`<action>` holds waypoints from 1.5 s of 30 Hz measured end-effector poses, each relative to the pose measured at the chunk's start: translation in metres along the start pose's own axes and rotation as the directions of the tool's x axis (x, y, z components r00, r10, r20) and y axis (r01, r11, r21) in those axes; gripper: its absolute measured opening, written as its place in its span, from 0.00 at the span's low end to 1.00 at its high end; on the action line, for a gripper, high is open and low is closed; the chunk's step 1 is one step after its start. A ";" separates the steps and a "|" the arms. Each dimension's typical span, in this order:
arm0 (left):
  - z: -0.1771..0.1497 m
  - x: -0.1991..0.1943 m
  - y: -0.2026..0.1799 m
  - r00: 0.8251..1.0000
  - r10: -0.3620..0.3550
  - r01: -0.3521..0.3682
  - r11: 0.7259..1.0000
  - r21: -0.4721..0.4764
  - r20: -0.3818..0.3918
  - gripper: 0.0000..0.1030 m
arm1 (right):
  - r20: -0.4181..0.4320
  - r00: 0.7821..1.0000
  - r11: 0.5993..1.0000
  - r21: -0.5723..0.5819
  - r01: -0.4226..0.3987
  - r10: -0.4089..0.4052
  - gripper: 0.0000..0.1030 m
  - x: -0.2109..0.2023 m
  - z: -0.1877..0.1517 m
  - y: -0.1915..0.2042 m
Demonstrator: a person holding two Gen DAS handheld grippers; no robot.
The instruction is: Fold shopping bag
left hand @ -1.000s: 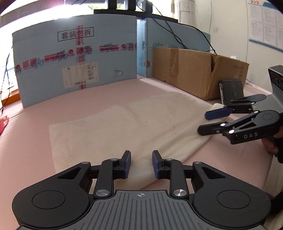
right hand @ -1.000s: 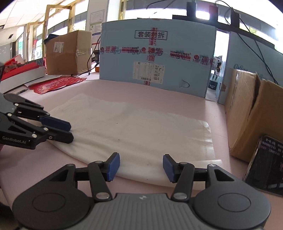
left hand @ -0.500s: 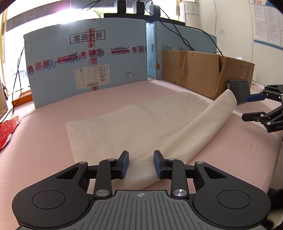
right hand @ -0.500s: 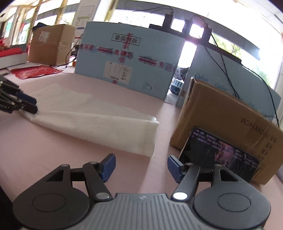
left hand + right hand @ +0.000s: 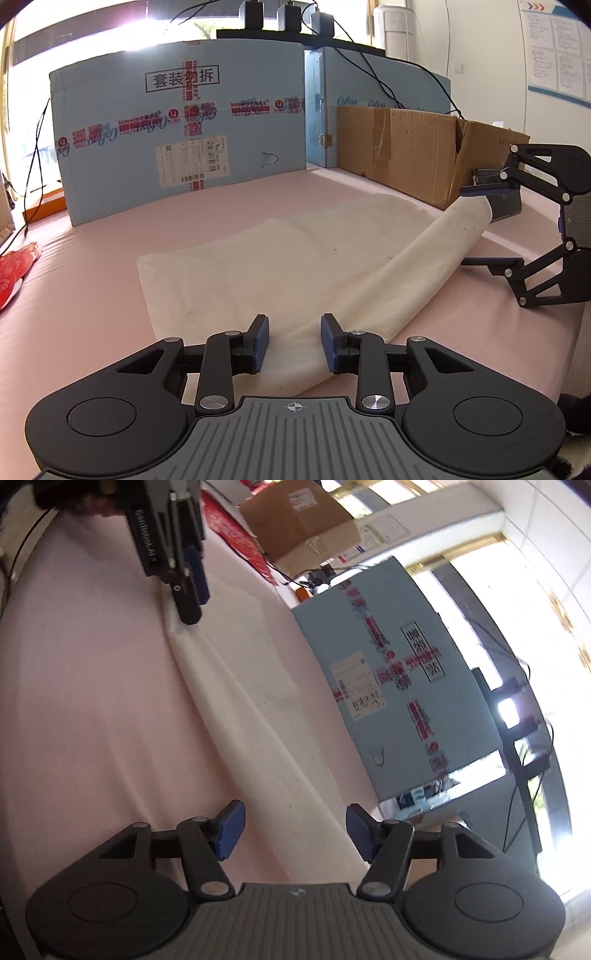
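We see a cream fabric shopping bag [image 5: 295, 251] lying on a pink table surface [image 5: 92, 295], with its right end lifted and curling upward.

In the left wrist view, the left gripper [image 5: 294, 341] sits low at the near edge of the bag. Its 2 blue-padded fingers [image 5: 258, 341] stand narrowly apart with the bag's near edge lying between them; the pads do not appear to press on the cloth.

To the right, the right gripper [image 5: 487, 225] is rolled onto its side, so 1 finger is high and the other low. The raised end of the bag lies between them, brushing the upper finger. Its jaws have just been closing somewhat, yet they remain clearly apart and are not clamped on the fabric.

In the right wrist view, the scene is tilted. The right gripper's 2 pads [image 5: 231, 829] stand wide, and the fabric runs between them toward the left gripper [image 5: 192, 590] at the top left.

Behind the bag stands a pale blue cardboard panel [image 5: 177, 129] with red tape, and beside it a brown cardboard box [image 5: 406, 151]. A dark phone [image 5: 506, 199] leans against that box.
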State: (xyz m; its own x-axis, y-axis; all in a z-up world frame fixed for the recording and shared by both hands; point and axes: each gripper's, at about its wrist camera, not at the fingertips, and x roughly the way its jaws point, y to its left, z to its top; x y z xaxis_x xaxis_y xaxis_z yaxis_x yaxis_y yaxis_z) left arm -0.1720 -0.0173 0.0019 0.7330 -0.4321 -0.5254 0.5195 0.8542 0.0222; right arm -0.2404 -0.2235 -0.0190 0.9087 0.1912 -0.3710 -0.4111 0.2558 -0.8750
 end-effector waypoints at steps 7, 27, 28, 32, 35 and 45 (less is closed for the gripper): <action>0.000 -0.001 0.003 1.000 -0.014 0.014 1.000 -0.014 0.003 0.30 | 0.070 0.997 0.958 -0.282 0.043 -0.024 0.44 0.018 0.021 0.017; 0.009 -0.022 -0.012 0.990 -0.047 0.024 0.986 0.163 0.136 0.58 | -0.085 0.989 0.943 -0.301 -0.138 0.118 0.10 0.034 0.003 0.013; 0.010 -0.026 -0.019 0.983 -0.067 0.029 0.976 0.216 0.170 0.62 | -0.089 0.987 0.948 -0.279 -0.153 0.133 0.10 0.033 0.005 0.011; 0.013 -0.027 -0.049 0.961 -0.207 0.123 0.914 0.387 0.184 0.64 | -0.078 0.984 0.963 -0.207 -0.175 0.162 0.10 0.028 0.010 0.004; 0.012 -0.015 -0.070 0.961 -0.256 0.175 0.855 0.488 0.104 0.64 | -0.076 0.977 0.969 -0.133 -0.209 0.201 0.10 0.025 0.014 -0.003; 0.024 0.014 -0.050 0.934 -0.341 0.352 0.827 0.438 -0.108 0.16 | 0.012 0.917 0.887 0.253 -0.387 0.398 0.10 0.011 -0.001 -0.048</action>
State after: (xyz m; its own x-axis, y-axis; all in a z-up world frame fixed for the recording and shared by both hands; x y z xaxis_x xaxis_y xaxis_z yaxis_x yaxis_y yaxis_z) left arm -0.1774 -0.0731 0.0137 0.4603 -0.6635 -0.5899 0.8801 0.4280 0.2055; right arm -0.2109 -0.2348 0.0191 0.6695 0.2882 -0.6847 -0.7348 0.3923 -0.5533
